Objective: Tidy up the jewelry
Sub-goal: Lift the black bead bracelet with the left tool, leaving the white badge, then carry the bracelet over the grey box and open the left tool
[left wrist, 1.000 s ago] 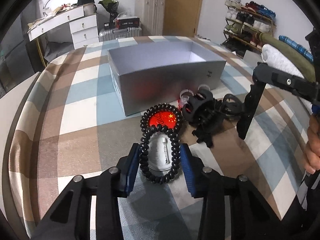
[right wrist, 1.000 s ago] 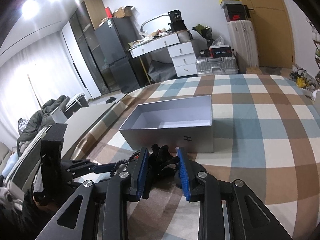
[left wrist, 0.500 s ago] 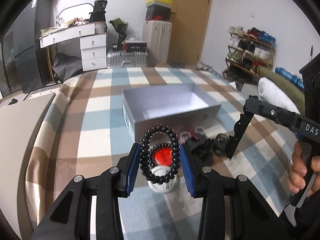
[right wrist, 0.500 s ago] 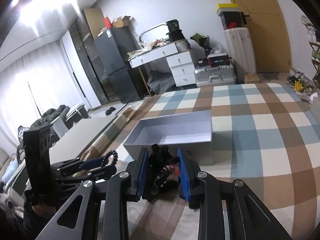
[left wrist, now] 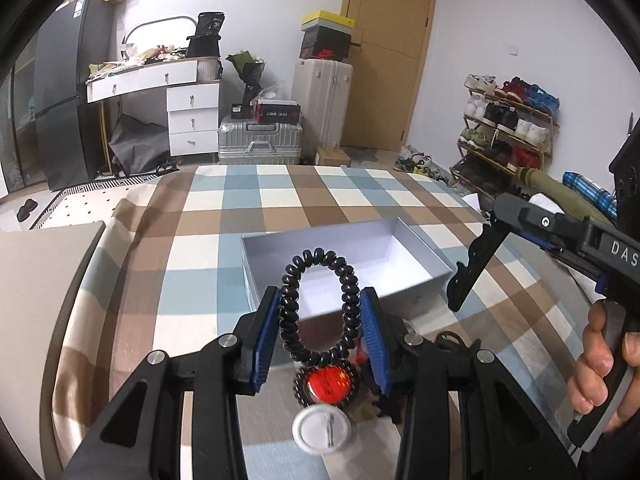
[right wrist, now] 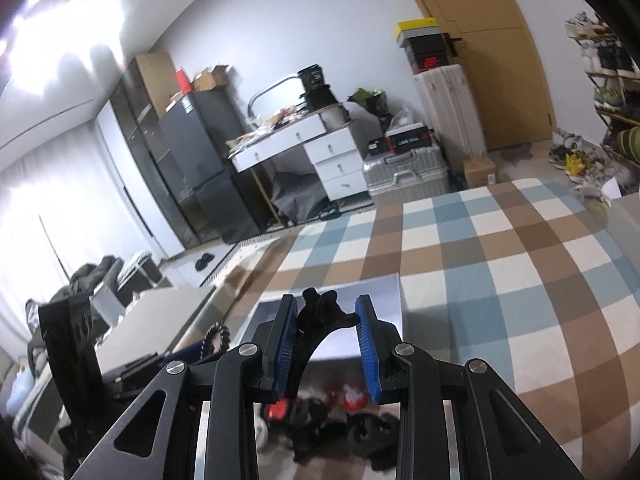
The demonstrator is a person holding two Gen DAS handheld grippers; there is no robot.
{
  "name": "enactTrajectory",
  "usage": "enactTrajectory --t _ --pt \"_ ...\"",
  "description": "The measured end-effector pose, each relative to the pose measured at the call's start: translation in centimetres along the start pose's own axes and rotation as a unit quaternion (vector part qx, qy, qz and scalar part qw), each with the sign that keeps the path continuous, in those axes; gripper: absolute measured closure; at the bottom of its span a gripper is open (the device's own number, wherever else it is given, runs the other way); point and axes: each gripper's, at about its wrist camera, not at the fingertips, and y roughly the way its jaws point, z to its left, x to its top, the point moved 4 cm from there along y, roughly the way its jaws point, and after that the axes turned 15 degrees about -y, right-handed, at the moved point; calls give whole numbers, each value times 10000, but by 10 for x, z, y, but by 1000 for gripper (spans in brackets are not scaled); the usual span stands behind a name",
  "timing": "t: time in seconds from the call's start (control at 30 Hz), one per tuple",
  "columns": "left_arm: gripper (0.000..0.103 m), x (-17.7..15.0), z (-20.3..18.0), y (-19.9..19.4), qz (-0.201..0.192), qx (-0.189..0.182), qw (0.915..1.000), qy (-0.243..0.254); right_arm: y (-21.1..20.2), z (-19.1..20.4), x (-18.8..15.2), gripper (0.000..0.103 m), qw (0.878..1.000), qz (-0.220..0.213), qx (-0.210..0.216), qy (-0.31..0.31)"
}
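Fingers (left wrist: 266, 336) of the left gripper (left wrist: 318, 334) pinch a black coil band (left wrist: 318, 308), lifted clear of the checked cloth (left wrist: 192, 248). Beyond them sits one open grey box (left wrist: 416, 268), which looks empty, so sorting seems barely begun. The right gripper (right wrist: 326, 350) clamps one black claw clip (right wrist: 322, 314), raised with the box just ahead. Below the left fingers lie one red badge (left wrist: 326, 384), ringed by a second coil band, and one white badge (left wrist: 322, 426). Beneath the right fingers a blurred pile of dark and red pieces (right wrist: 344, 420) remains, too unclear to count.
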Motion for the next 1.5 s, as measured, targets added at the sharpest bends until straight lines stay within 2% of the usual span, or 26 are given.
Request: enactTrajectory --t 0.3,0.67,0.9,1.13,1.3,1.5 --pt "69 15 -2 19 -18 95 10000 -7 34 -17 4 74 9986 67 -299 442" --pt "69 8 -8 46 253 232 9994 86 60 -23 -10 74 9974 423 -454 371" --pt "69 0 -12 53 485 382 9979 213 71 -13 -18 74 9969 746 -234 132" --pt "69 2 -7 51 493 530 9972 209 80 0 -27 74 9942 1076 53 -65" --pt "69 4 1 50 480 598 9969 154 84 10 -33 75 9913 1254 405 -75" --pt "69 2 -2 51 488 621 9965 290 88 12 -36 75 9899 1347 412 -156"
